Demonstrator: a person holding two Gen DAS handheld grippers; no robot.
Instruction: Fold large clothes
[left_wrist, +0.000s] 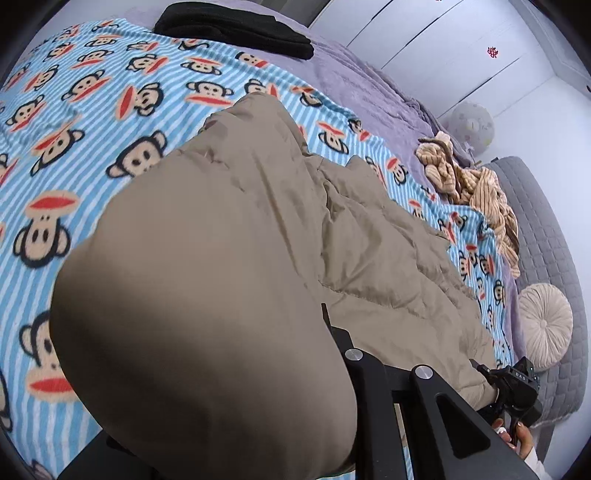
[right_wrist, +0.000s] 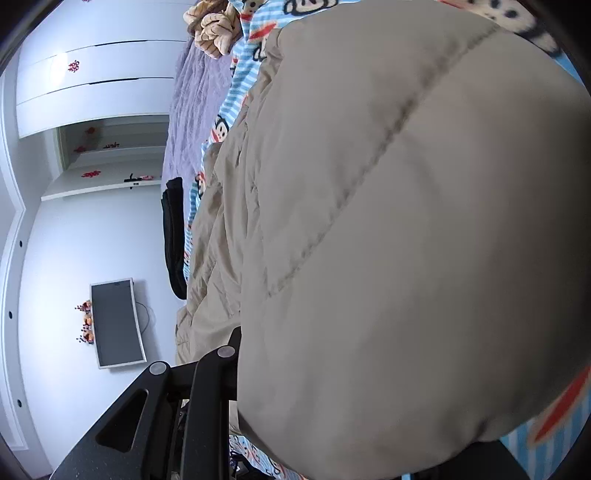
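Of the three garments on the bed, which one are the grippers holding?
The quilted khaki jacket. It bulges up against both cameras, pinched in both grippers. The folded black garment and the crumpled tan striped one lie untouched farther away on the bed.

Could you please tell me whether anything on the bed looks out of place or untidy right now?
Only the tan striped garment stands out: it lies crumpled in a heap near the blanket's far edge, unlike the black clothing, which looks neatly folded. The beige padded jacket is bunched up.
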